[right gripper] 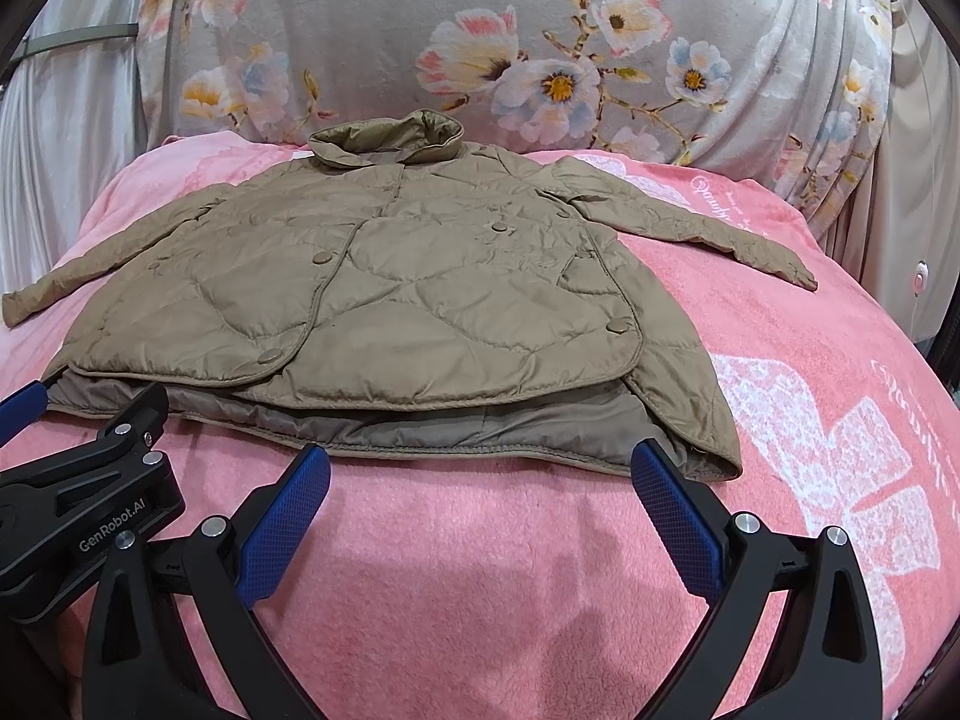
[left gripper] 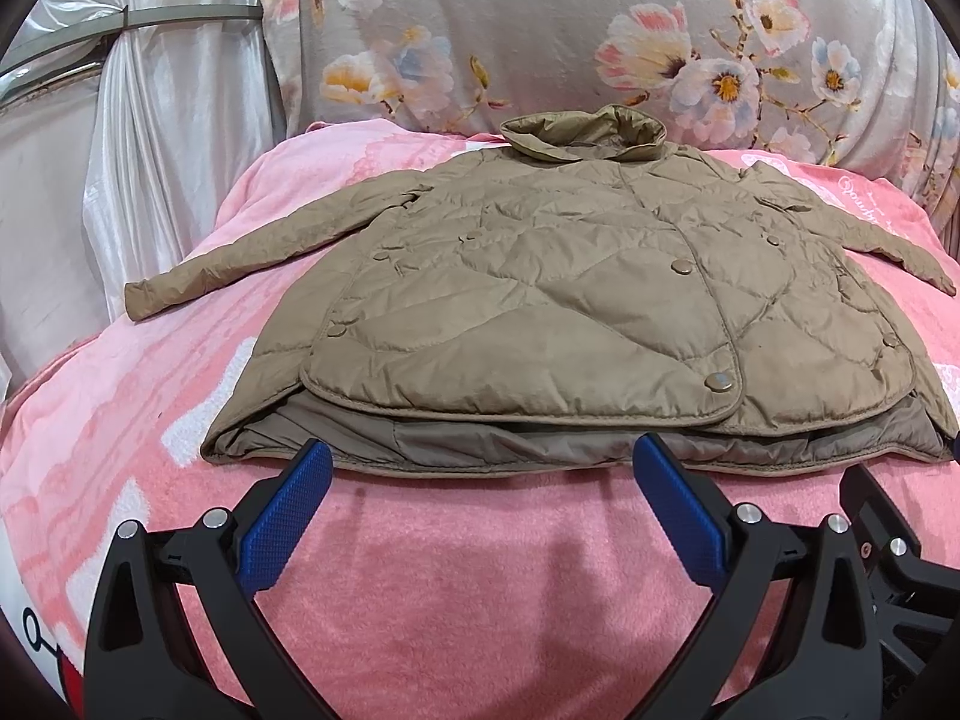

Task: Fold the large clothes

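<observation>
A tan quilted jacket point(left gripper: 540, 300) lies flat and front-up on a pink blanket point(left gripper: 450, 600), collar at the far end, both sleeves spread to the sides, its lining showing along the near hem. My left gripper point(left gripper: 480, 456) stands open just short of that hem, nothing between its blue pads point(left gripper: 282, 528). In the right wrist view the same jacket point(right gripper: 390, 300) fills the middle, and my right gripper point(right gripper: 480, 462) is open at the hem near the jacket's right corner, holding nothing. The left gripper's black body point(right gripper: 78, 480) shows at that view's left edge.
The pink blanket point(right gripper: 810, 420) with white flower prints covers a bed. A grey floral cover point(left gripper: 570, 30) rises behind the collar. A white satin curtain point(left gripper: 150, 150) hangs on the left. A small white device point(right gripper: 919, 279) sits off the right edge.
</observation>
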`<state>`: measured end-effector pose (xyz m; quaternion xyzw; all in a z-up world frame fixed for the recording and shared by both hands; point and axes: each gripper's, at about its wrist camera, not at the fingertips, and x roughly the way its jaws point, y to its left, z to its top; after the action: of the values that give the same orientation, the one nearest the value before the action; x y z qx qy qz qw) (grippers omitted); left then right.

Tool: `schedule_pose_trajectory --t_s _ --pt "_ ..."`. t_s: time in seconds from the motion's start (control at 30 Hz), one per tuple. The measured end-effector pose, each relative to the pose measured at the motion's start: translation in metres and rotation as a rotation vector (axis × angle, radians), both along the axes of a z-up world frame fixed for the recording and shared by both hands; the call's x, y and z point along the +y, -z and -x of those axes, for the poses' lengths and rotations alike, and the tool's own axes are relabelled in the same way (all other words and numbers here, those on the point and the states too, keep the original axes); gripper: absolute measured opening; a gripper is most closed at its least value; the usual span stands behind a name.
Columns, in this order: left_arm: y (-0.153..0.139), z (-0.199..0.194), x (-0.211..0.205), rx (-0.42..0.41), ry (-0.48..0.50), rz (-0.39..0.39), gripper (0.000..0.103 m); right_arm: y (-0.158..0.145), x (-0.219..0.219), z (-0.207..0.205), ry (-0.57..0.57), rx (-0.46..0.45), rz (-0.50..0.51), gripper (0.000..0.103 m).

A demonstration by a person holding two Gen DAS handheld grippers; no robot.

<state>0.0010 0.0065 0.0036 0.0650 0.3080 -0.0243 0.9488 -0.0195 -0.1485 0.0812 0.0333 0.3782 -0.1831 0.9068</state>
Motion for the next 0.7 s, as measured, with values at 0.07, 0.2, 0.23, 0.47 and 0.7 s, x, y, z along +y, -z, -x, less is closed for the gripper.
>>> schedule_pose_trajectory --t_s 0.07,0.2,0.23,0.47,0.7 --pt "0.0001 0.0001 -0.0001 0.000 0.000 0.000 0.098 -0.0001 0.0000 0.0002 0.000 0.000 0.000 0.098" --pt "0.0005 0.0008 -0.0003 -0.001 0.001 0.001 0.098 -0.0001 -0.0001 0.0002 -0.001 0.001 0.001 0.098" --pt "0.0005 0.0009 -0.0005 -0.002 0.000 0.001 0.098 -0.0001 -0.0001 0.0000 -0.001 0.001 0.001 0.098" --pt "-0.0055 0.0017 0.0031 -0.004 -0.005 0.006 0.098 -0.0004 0.0000 0.0001 -0.002 0.002 0.000 0.098" --pt "-0.0055 0.0019 0.0031 -0.004 -0.006 0.005 0.098 -0.0004 0.0000 0.0001 -0.002 0.003 0.001 0.098"
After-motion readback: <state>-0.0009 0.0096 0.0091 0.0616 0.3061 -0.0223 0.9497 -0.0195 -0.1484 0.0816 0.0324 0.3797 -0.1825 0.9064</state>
